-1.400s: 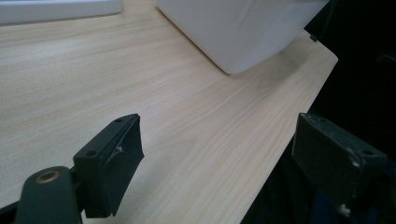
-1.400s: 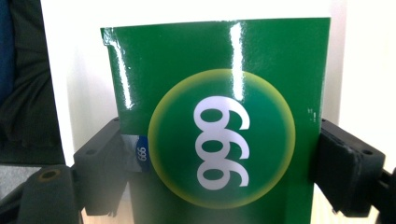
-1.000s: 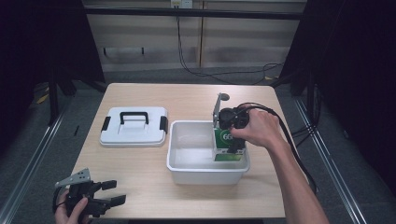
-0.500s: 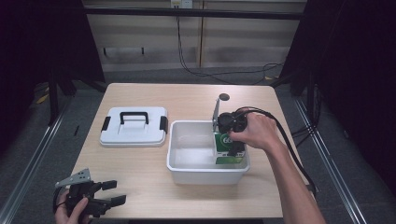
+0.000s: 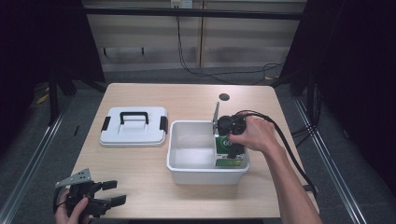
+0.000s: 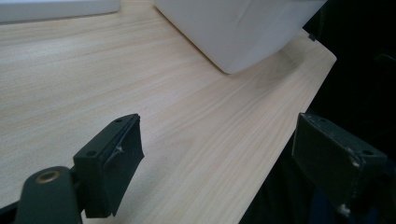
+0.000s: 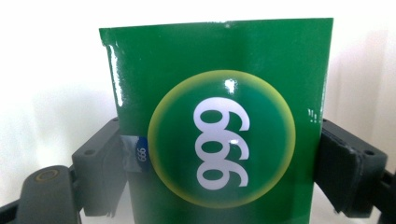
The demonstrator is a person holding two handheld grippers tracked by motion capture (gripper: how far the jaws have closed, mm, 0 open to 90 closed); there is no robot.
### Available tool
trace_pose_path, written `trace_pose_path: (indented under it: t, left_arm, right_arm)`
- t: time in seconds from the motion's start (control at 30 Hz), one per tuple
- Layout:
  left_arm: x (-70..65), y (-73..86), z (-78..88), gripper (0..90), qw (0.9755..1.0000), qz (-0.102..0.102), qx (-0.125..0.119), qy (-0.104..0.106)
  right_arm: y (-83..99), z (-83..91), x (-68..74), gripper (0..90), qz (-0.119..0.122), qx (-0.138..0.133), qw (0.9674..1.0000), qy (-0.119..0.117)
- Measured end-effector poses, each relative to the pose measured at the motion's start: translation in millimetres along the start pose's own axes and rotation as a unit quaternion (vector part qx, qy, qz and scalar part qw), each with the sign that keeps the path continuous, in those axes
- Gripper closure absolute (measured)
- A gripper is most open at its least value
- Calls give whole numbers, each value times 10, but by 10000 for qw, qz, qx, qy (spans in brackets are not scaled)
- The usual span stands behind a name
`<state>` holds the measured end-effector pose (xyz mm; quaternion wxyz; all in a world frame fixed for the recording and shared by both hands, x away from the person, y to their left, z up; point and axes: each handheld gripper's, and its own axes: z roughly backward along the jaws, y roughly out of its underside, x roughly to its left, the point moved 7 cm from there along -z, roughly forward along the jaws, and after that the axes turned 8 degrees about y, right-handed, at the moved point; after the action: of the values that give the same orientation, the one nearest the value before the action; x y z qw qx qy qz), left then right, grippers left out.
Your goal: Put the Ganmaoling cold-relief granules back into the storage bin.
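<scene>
A glossy green box (image 7: 219, 140) with a round yellow-rimmed logo sits between the jaws of my right gripper (image 7: 219, 170), and both pads press its sides. From above, the right gripper (image 5: 229, 145) points down into the right end of the white bin (image 5: 205, 175). It holds the green box (image 5: 229, 162) upright against the bin's right wall. My left gripper (image 5: 112, 193) rests at the table's near left corner. In its own view the left gripper (image 6: 233, 158) stands open over bare wood with nothing between its jaws.
A white lid with a black handle (image 5: 134, 127) lies flat to the left of the bin. The bin's corner (image 6: 238, 28) shows ahead of the left gripper, beside the table's front edge (image 6: 280, 154). A small dark hole (image 5: 224, 97) marks the far tabletop.
My right gripper has sunk lower into the bin with the green box, shifting slightly toward the near side. The left gripper has stayed put.
</scene>
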<state>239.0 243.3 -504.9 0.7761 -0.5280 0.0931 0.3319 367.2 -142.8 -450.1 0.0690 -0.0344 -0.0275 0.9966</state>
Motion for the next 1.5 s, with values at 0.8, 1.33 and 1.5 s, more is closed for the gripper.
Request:
trace_pose_path:
  t: [0.8, 1.33, 1.5]
  left_arm:
    - [-2, -1, 6, 160, 10000, -15, 1, -10]
    - [0, -1, 8, 160, 10000, -26, 6, -17]
    - [3, -1, 9, 160, 10000, -37, 8, -20]
  right_arm:
    - [-27, -289, 58, 140, -146, 230, 9996, 72]
    - [-36, -386, 60, 135, 14, 399, 9991, 174]
    - [-37, -390, 63, 134, 22, 428, 9989, 177]
